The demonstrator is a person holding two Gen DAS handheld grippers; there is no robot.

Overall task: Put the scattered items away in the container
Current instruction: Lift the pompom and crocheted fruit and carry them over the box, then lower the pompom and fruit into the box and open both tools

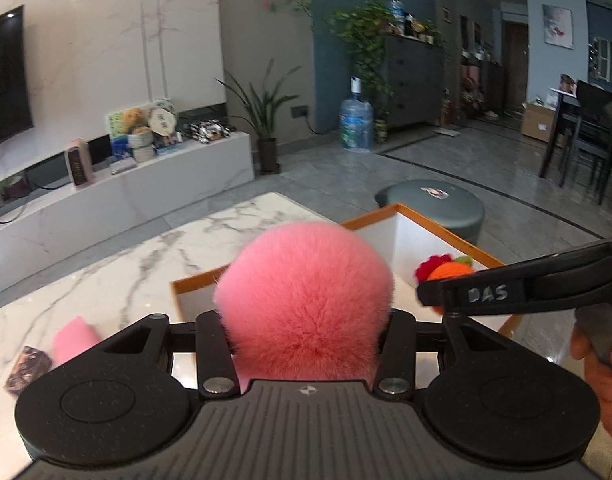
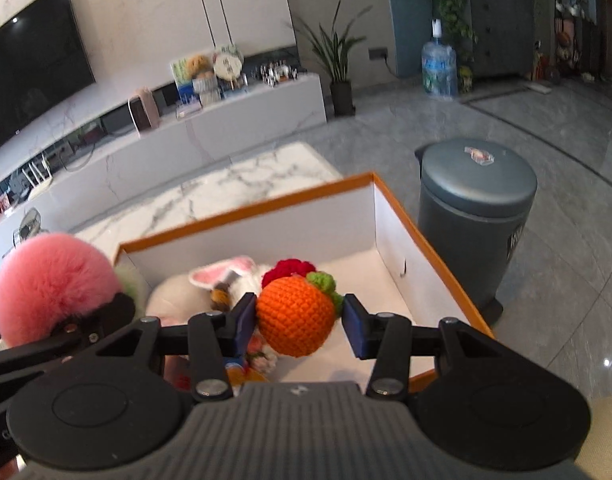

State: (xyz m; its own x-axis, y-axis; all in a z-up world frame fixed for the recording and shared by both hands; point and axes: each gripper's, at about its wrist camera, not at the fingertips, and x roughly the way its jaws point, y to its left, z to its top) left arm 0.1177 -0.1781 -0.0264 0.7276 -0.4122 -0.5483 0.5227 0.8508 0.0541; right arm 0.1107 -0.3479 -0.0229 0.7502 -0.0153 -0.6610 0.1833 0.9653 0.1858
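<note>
While both grippers carry toys at the box [image 2: 385, 220], tidying looks partly done: a white plush rabbit [image 2: 226, 276] already lies inside. The left gripper [image 1: 306, 332] is closed on a pink pompom [image 1: 306, 300] at the box's near rim; the right gripper [image 2: 298, 320], over the interior, has its jaws around an orange crochet fruit [image 2: 296, 316], one pad apparently just clear. A pink block [image 1: 74, 338] and dark wrapper [image 1: 28, 368] remain on the marble table [image 1: 146, 256]. The grippers crowd each other.
</note>
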